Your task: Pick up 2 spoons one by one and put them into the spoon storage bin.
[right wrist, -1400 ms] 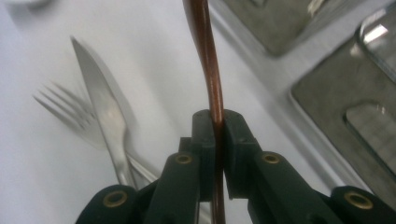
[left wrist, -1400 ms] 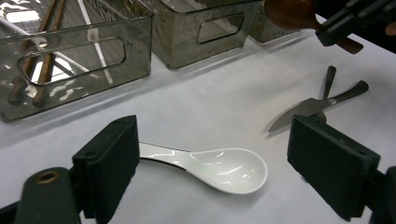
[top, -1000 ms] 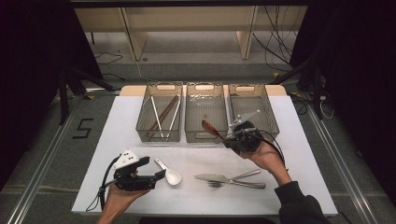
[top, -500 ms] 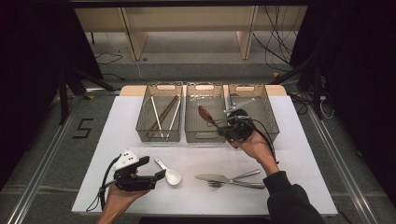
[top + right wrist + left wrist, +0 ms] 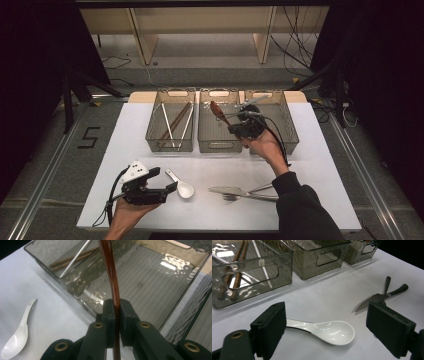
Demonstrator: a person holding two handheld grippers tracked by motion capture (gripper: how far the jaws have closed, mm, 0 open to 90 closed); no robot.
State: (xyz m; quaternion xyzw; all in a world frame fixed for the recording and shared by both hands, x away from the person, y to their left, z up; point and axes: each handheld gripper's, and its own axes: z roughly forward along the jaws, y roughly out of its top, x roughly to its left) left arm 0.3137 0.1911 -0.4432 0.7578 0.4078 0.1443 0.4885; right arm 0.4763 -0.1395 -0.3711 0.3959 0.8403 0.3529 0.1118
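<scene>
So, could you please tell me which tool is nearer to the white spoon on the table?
The left tool: the white spoon lies between its open jaws. The right tool is far off over the middle bin, clamping a brown spoon.

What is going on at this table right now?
A person is sorting cutlery into clear bins. The right gripper is shut on a brown wooden spoon, holding it over the middle bin. The left gripper sits open around a white spoon on the table. A knife and fork wait nearby.
</scene>
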